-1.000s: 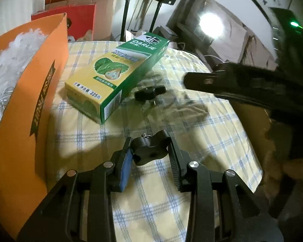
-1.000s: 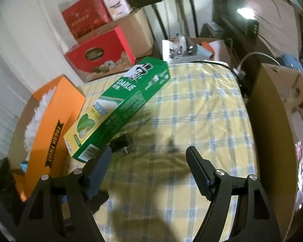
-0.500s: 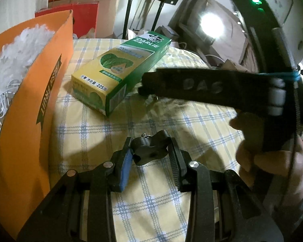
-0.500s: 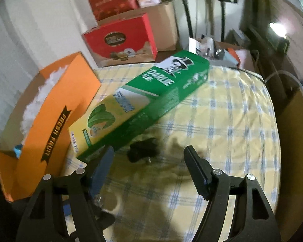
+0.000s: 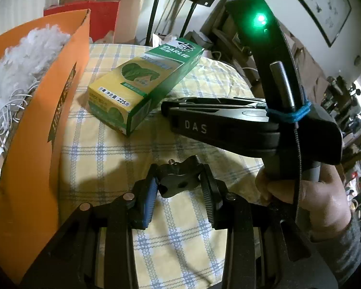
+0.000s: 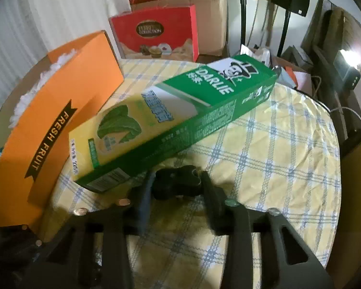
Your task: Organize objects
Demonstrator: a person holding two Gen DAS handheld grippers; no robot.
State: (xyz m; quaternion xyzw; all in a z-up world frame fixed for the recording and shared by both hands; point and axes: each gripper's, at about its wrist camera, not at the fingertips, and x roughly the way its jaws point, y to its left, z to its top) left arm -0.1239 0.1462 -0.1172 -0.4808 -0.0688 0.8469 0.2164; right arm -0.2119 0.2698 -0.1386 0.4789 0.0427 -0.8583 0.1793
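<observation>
The left gripper (image 5: 178,187) clamps a black knob (image 5: 179,180) above the checked cloth (image 5: 108,159). The right gripper (image 6: 178,187), blurred, has just been closing around a second knob (image 6: 175,184) beside the toothpaste box (image 6: 180,120); contact is unclear.

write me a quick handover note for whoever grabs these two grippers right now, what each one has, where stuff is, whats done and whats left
Left gripper: shut on a small black clamp knob, held above the checked cloth.
Right gripper: jaws have just been closing around a second black clamp knob lying on the cloth beside the toothpaste box; the blurred frame does not show a firm grip.
Orange fruit box: open at the left, holding white stuffing and earphone cables.
Done: one knob picked up.
Left: probably secure the second knob, put both away, likely in the orange box, then deal with the toothpaste box.
</observation>
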